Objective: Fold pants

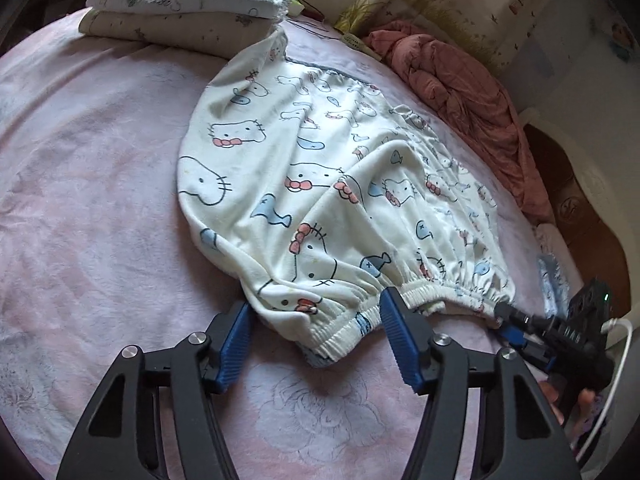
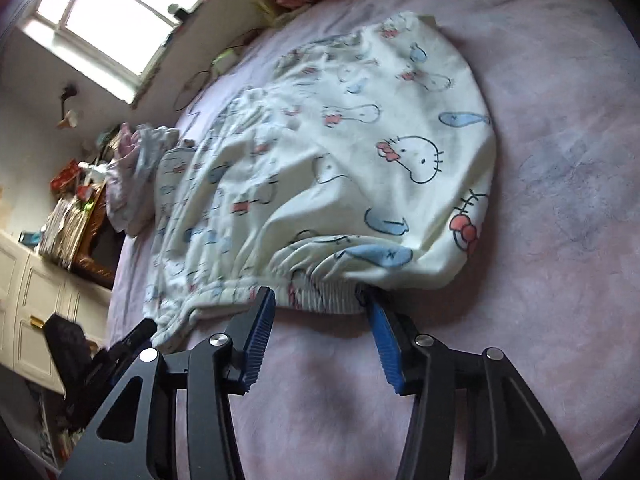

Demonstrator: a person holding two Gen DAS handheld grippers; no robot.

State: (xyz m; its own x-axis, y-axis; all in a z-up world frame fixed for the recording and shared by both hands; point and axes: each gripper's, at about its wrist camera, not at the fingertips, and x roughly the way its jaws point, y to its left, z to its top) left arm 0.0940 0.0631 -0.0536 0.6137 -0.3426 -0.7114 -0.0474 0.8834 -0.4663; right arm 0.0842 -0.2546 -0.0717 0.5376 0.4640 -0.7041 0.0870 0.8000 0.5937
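Note:
White pants (image 1: 320,168) printed with cartoon cats and blue fish lie spread on the pink bed sheet (image 1: 100,200), elastic waistband nearest me. My left gripper (image 1: 314,308) straddles one bunched end of the waistband, jaws apart, fabric between the blue pads. In the right wrist view the pants (image 2: 340,168) lie the same way, and my right gripper (image 2: 318,304) straddles the other end of the waistband, also with a gap. The right gripper (image 1: 508,320) shows at the waistband's far end in the left wrist view. The left one (image 2: 140,332) is a dark blur.
A stack of folded clothes (image 1: 180,8) sits at the bed's far left. A crumpled reddish blanket (image 1: 460,92) lies along the far right edge. A loose garment pile (image 2: 136,168), a white cabinet (image 2: 40,300) and a window (image 2: 112,8) lie beyond the bed.

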